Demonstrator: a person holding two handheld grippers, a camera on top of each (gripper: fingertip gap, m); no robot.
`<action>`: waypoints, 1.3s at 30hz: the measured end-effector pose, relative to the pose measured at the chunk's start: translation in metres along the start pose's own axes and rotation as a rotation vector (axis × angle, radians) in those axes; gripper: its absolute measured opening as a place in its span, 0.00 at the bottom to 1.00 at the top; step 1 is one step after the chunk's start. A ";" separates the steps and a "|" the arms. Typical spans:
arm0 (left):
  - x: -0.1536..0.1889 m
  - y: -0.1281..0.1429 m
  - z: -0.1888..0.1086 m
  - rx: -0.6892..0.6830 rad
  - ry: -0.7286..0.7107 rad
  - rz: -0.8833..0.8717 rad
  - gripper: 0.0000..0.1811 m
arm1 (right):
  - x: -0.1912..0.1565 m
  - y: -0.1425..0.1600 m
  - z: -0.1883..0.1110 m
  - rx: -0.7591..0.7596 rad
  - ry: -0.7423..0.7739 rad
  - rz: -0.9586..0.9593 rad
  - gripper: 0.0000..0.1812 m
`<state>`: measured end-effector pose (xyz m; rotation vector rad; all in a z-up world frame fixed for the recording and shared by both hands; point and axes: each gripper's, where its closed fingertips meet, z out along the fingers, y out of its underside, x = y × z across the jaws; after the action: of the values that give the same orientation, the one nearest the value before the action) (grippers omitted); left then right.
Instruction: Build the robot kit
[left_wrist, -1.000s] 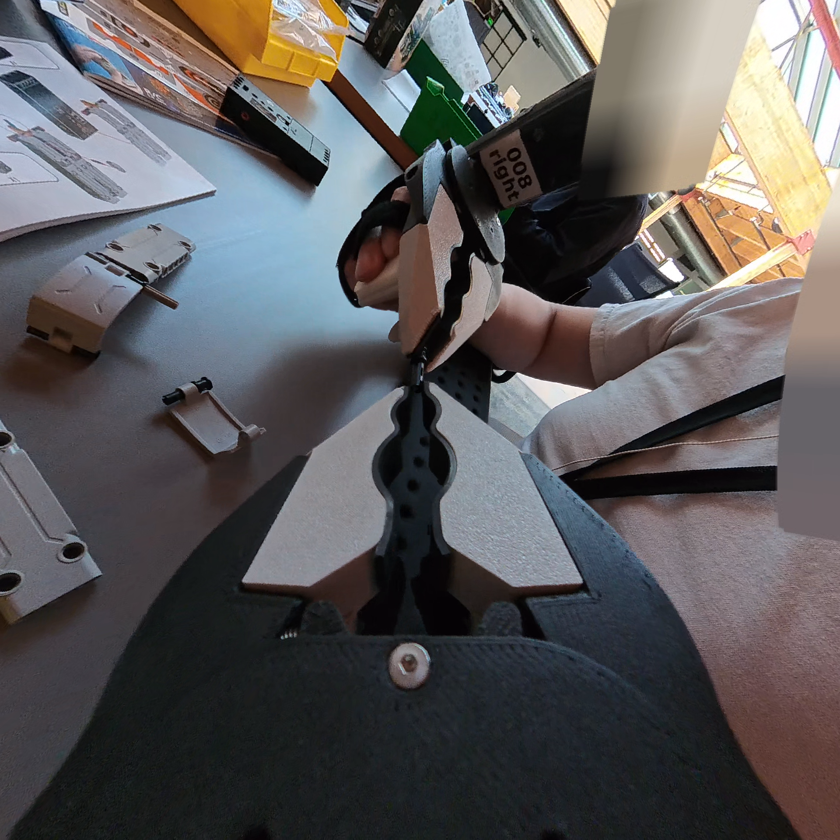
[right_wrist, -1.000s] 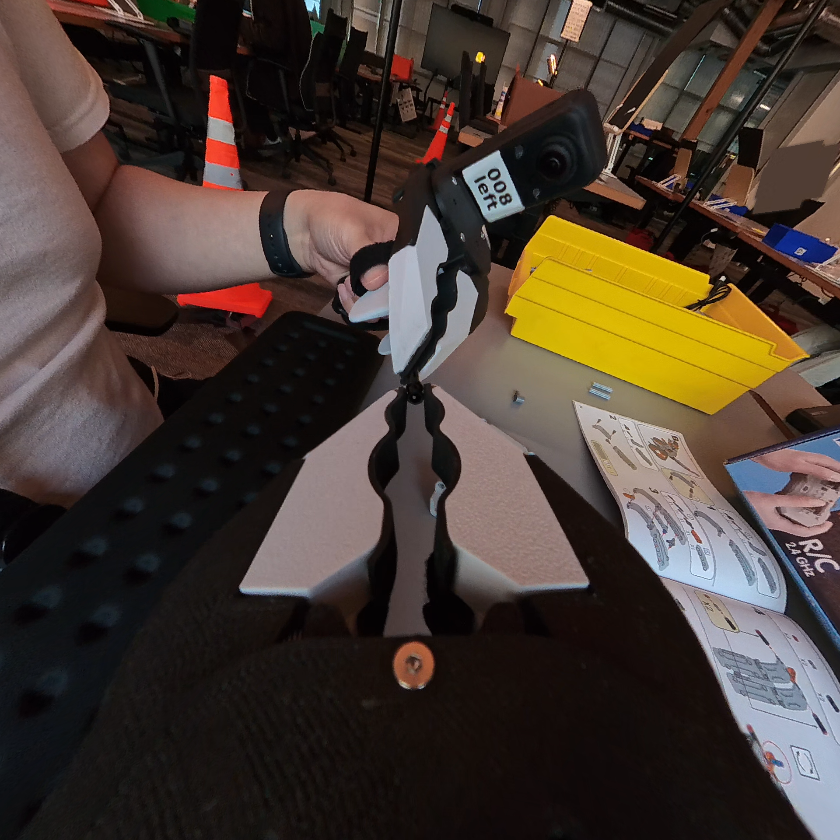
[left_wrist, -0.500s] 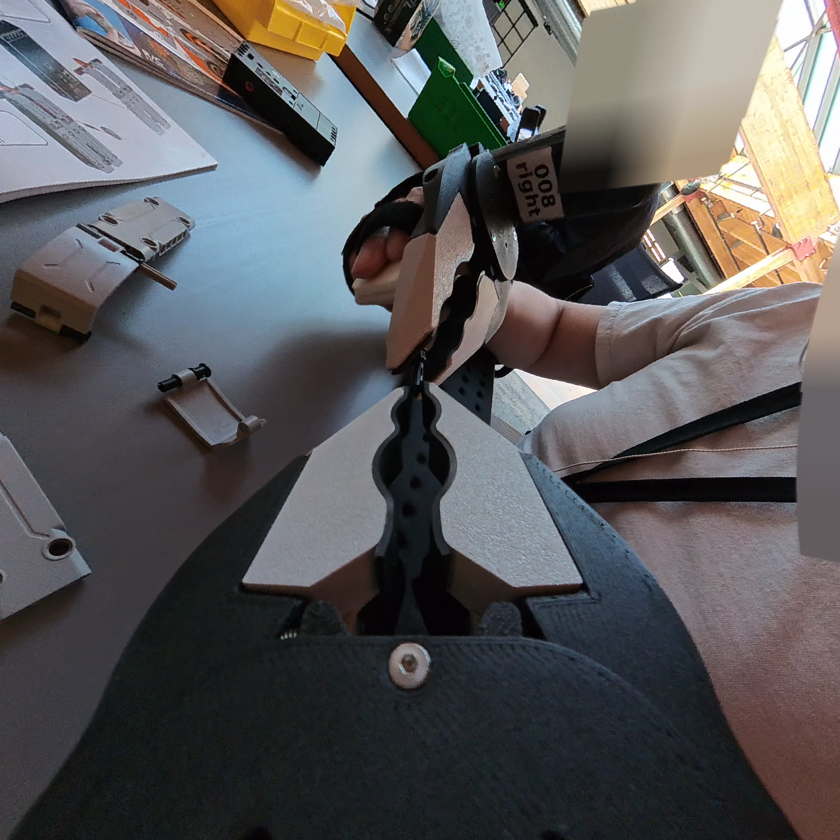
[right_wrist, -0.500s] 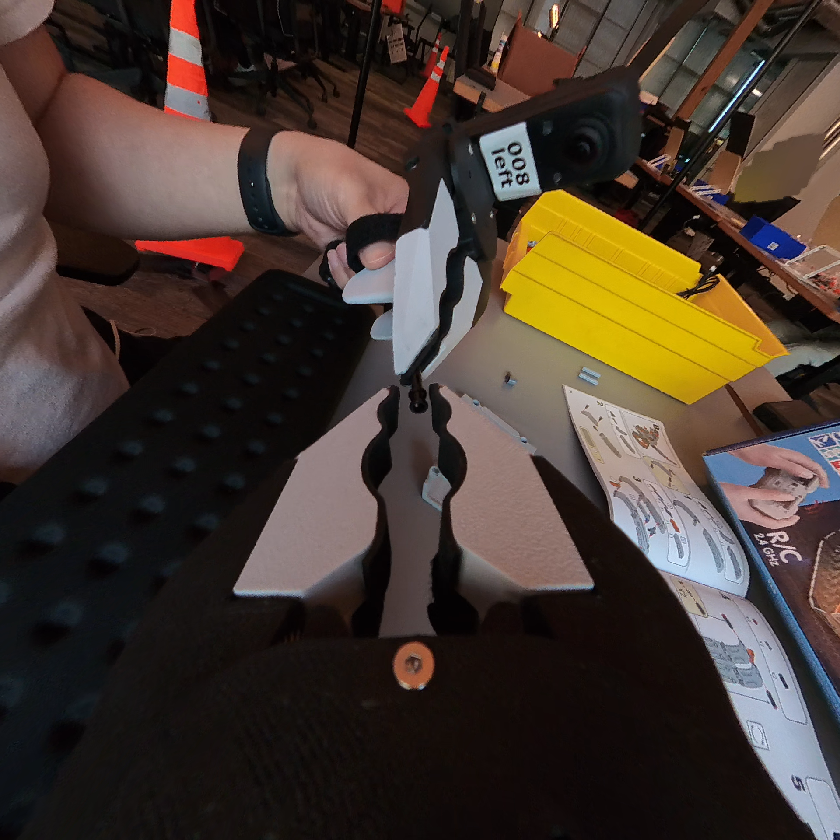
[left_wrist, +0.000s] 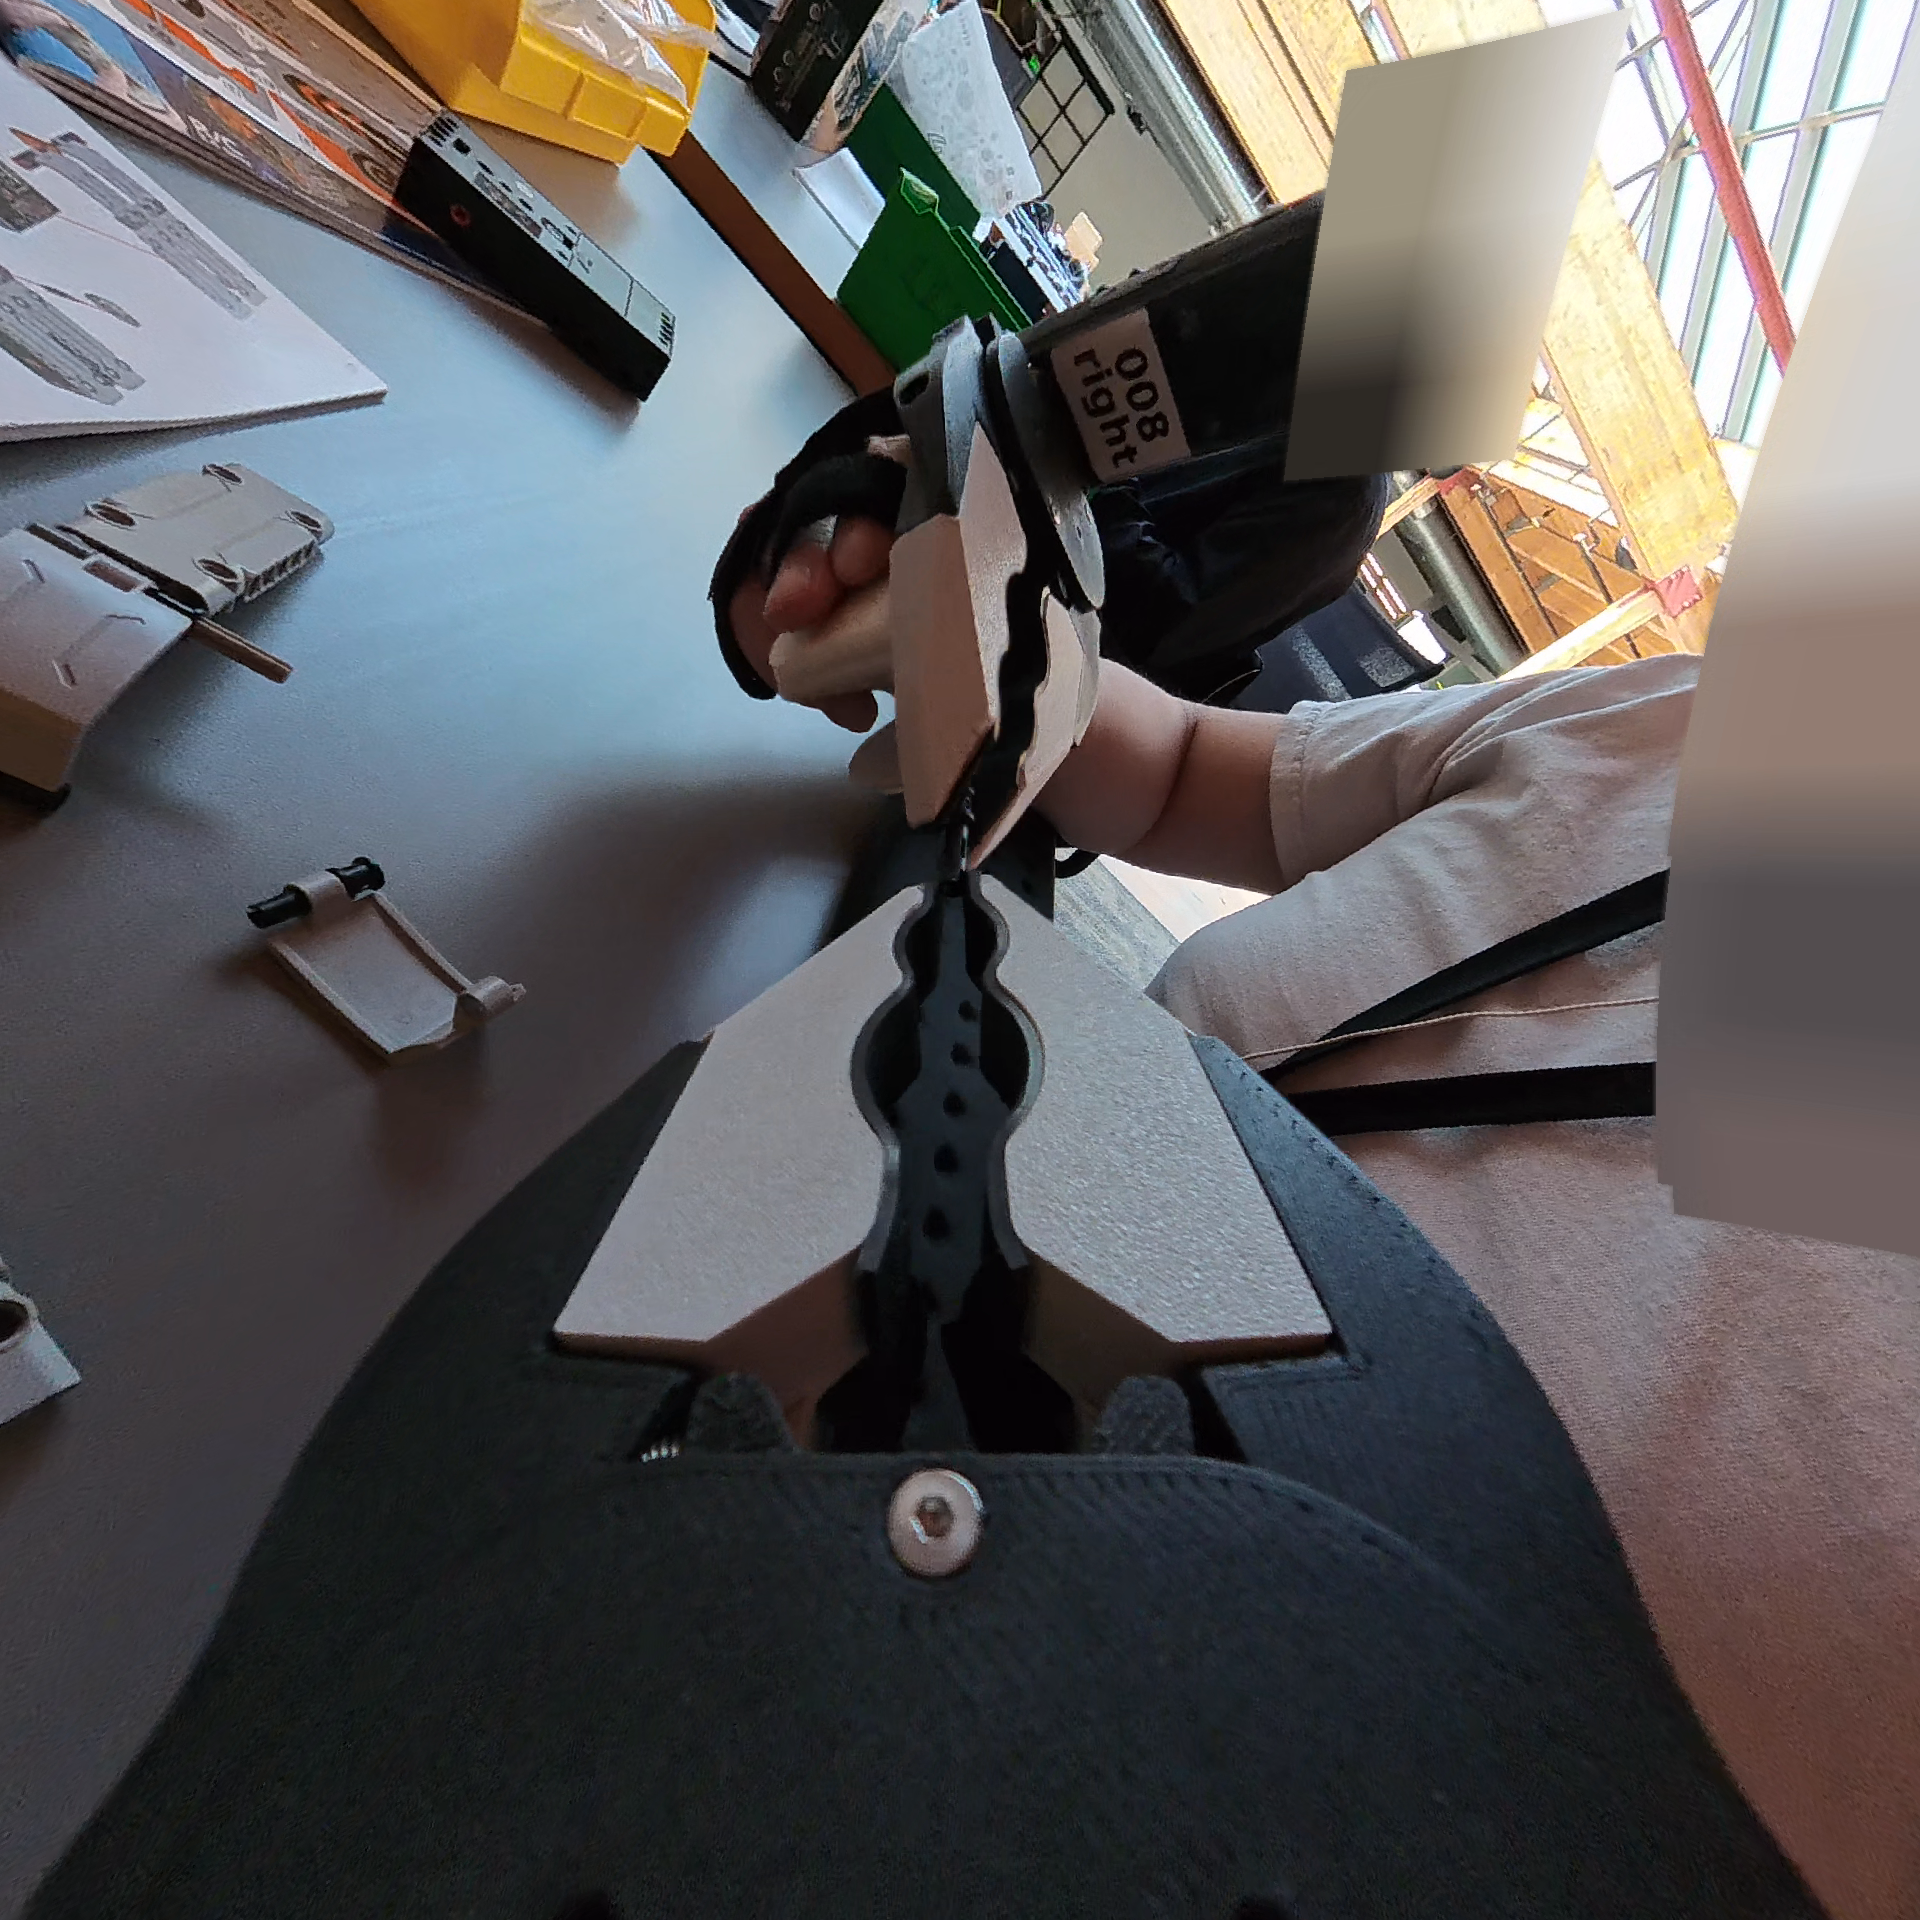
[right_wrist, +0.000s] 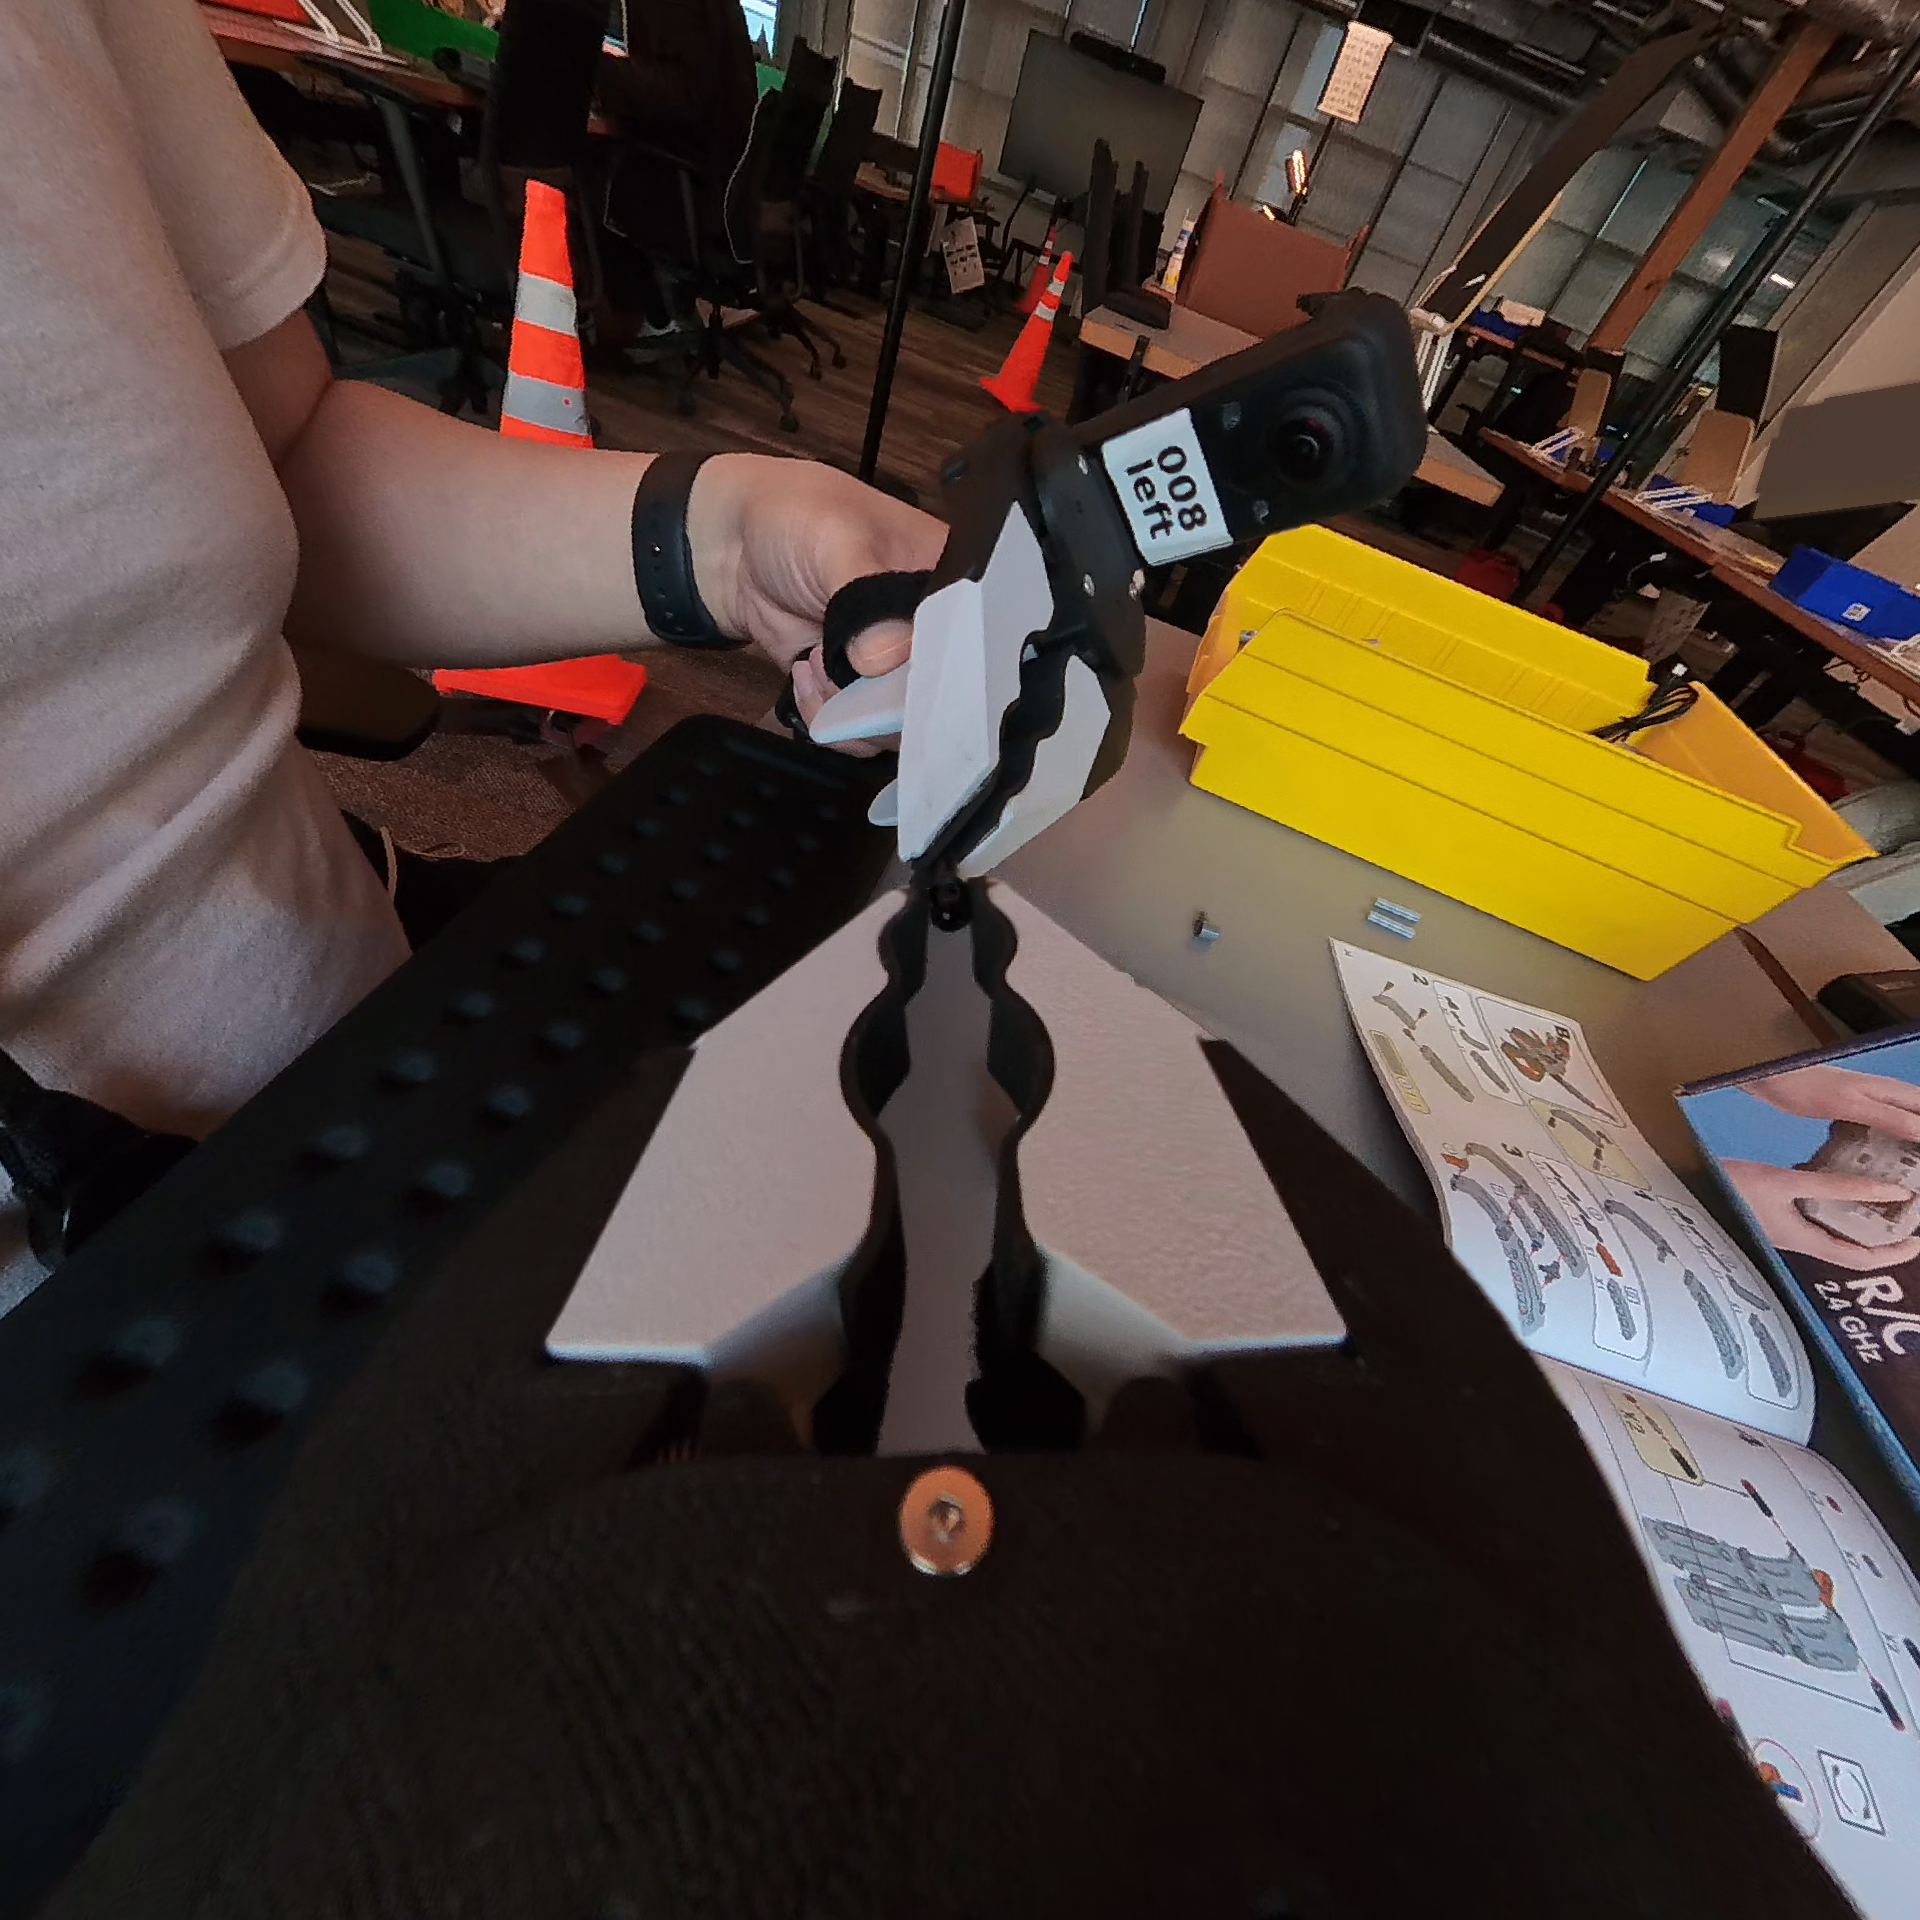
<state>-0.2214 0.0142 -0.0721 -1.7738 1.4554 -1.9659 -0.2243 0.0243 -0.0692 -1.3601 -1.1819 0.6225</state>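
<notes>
Left wrist view: the left gripper (left_wrist: 961, 899) has its grey fingers pressed together at the tips, which meet the tips of the right gripper (left_wrist: 961, 821) head-on above the grey worktop (left_wrist: 468, 623).
Right wrist view: the right gripper (right_wrist: 945, 899) has its tips drawn in on either side of a small black plastic pin (right_wrist: 948, 914) and seems to touch it; the left gripper (right_wrist: 940, 857) pinches the same pin from above.
Pin: short, dark, knobbed, held in the air between the two grippers.
Black panel: a wide black studded plastic panel (right_wrist: 468, 1039) runs from the lower left up to the gripper tips; how it is held I cannot tell.
Hands: left hand (right_wrist: 810, 561) and right hand (left_wrist: 831, 613) grip the handles.
Loose parts: a small grey hinged plastic piece (left_wrist: 384, 966) and a grey curved panel assembly (left_wrist: 125, 582) lie apart on the worktop.
Beyond: an open illustrated instruction booklet (right_wrist: 1558, 1195) and yellow plastic bins (right_wrist: 1455, 748).
</notes>
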 end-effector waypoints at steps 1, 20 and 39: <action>0.000 0.000 0.000 -0.002 0.002 0.000 0.01 | 0.000 0.000 0.000 0.001 -0.001 -0.001 0.04; -0.015 0.009 0.011 -0.073 -0.069 0.036 0.07 | 0.000 0.017 -0.013 -0.063 0.014 0.077 0.03; -0.023 0.007 0.019 -0.060 -0.158 0.170 0.00 | 0.002 0.022 -0.012 -0.060 0.020 0.079 0.03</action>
<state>-0.2025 0.0149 -0.0965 -1.7217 1.5698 -1.6777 -0.2069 0.0250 -0.0876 -1.4663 -1.1437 0.6320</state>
